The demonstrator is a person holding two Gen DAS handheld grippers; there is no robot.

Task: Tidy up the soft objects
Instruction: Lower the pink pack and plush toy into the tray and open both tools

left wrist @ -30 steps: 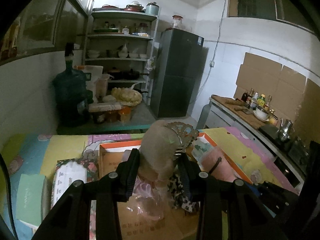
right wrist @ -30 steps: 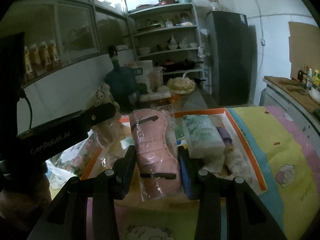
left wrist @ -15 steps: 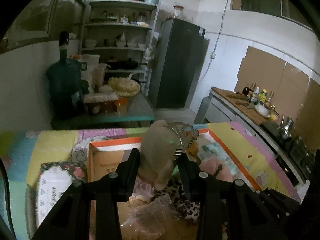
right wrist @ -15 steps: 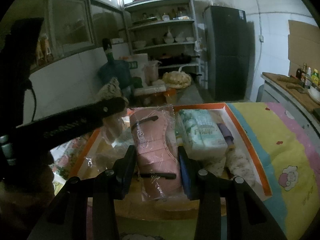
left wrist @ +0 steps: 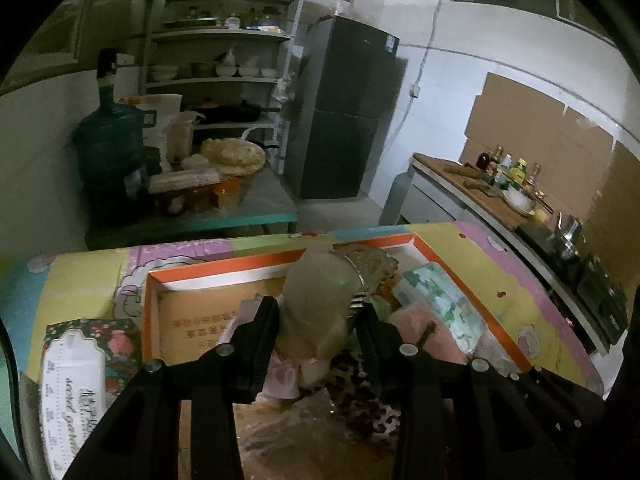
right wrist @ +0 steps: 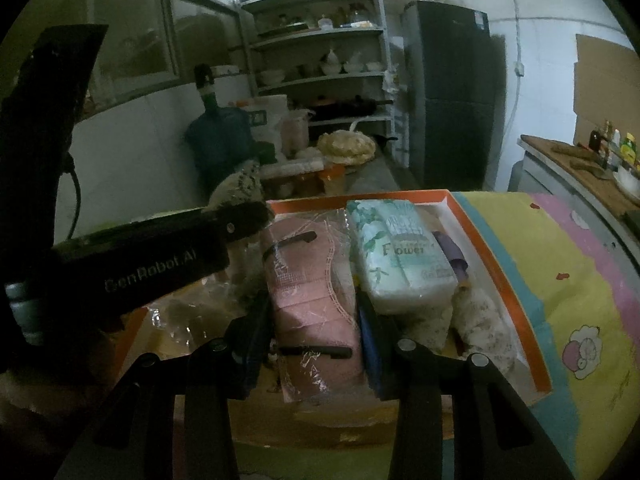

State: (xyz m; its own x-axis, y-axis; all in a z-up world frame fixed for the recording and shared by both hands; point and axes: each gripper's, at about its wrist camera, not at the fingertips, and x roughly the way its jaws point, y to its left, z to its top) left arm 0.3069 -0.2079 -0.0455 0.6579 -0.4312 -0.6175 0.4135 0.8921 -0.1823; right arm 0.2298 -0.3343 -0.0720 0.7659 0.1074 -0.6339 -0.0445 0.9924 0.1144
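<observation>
My left gripper is shut on a beige soft toy with a lace-trimmed cloth, held above the orange-rimmed cardboard box. My right gripper is shut on a pink folded cloth wrapped in clear plastic, low in the same box. A white-green tissue pack lies right of the pink cloth and also shows in the left wrist view. The left gripper's body crosses the right wrist view at left.
A floral box sits left of the cardboard box on a colourful cartoon tablecloth. Leopard-print fabric and crumpled plastic lie in the box. A side table with a water jug, shelves and a fridge stand behind.
The left gripper with the toy has risen and drawn back, showing more of the box's bare floor. The right gripper keeps its hold on the pink cloth, nearly still.
</observation>
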